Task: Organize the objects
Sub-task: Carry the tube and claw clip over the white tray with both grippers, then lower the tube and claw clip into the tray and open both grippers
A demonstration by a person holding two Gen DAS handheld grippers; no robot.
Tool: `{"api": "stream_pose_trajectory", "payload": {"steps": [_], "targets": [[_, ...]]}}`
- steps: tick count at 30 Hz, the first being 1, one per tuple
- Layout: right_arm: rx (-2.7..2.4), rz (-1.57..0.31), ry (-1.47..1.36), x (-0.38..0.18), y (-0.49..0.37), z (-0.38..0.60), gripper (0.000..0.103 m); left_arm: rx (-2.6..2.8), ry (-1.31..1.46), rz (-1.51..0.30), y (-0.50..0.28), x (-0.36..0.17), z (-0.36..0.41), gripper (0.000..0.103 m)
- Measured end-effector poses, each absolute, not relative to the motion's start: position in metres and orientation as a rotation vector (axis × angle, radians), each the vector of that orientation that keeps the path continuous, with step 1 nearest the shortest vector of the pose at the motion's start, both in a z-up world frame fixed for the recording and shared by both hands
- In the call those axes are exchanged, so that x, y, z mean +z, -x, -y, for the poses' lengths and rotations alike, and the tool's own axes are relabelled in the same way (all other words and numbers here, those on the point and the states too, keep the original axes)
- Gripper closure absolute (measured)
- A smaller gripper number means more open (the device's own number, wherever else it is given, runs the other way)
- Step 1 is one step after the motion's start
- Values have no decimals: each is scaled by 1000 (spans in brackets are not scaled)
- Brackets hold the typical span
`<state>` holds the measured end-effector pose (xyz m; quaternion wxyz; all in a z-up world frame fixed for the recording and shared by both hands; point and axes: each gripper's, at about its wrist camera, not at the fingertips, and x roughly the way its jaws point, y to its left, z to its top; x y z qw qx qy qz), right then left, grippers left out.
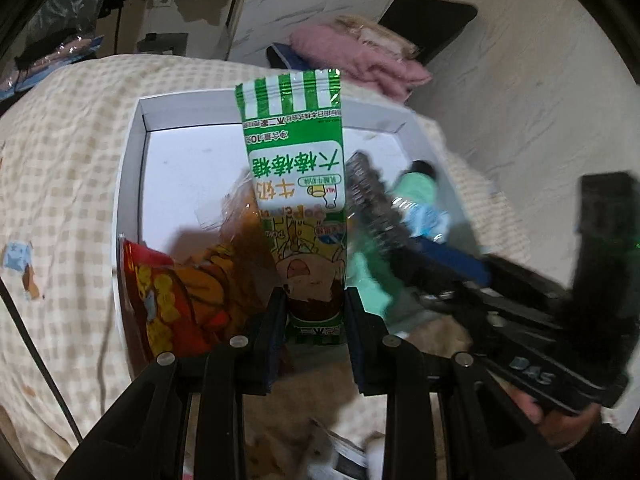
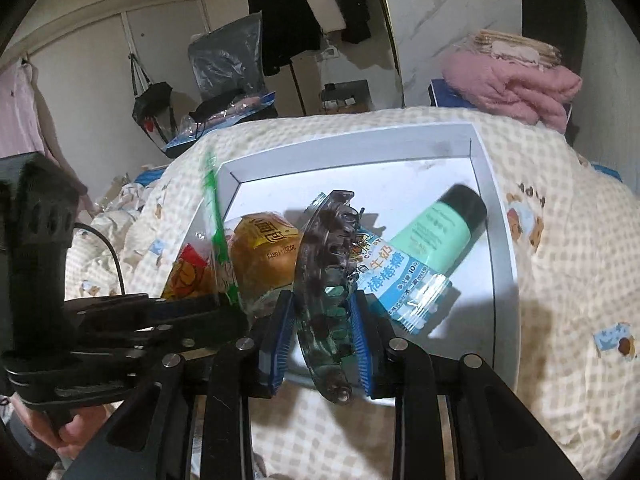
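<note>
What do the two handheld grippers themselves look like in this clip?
Both are black, angular, plastic-looking linkage frames with round silver pins. The left gripper and right gripper carry ribbed blue pads on their fingers. The right one's body shows raised lettering, and a black cable trails behind the left's handle.

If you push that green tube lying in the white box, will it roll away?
Probably a little. The green tube looks round and lies on its side on the white box's smooth floor. Its wall and the blue candy packet beside it would likely stop it quickly. It looks light.
</note>
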<state>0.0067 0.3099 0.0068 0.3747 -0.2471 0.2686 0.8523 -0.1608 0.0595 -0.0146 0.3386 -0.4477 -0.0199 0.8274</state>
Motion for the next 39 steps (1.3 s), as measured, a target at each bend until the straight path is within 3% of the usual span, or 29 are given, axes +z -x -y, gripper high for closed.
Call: {"api": "stream_pose_trajectory", "payload": {"steps": [14,18,22,25,31,34,39], "targets": [[2163,-722,665,-2,3,-316,73,2126,1200,43,166,-19,-62,72],[2170,-739,667,-4,2,-315,72,2152,1174,69,161,-15,-54,63],[2173,-775,637,-3,-4,-315,57,2161,1138,101,156,-7,-44,57],[2177,-829,603,1,-12,-318,57,2163,1125,122,153,-3,-39,50],[2209,-870,501,22,-28,-311,57,2182,1089,180,144,17,-21,46],[2231,-857,457,39,-35,-302,39,2209,1044,207,134,37,-8,41],[2268,-796,409,76,-45,-280,39,2320,959,203,106,71,15,35]]}}
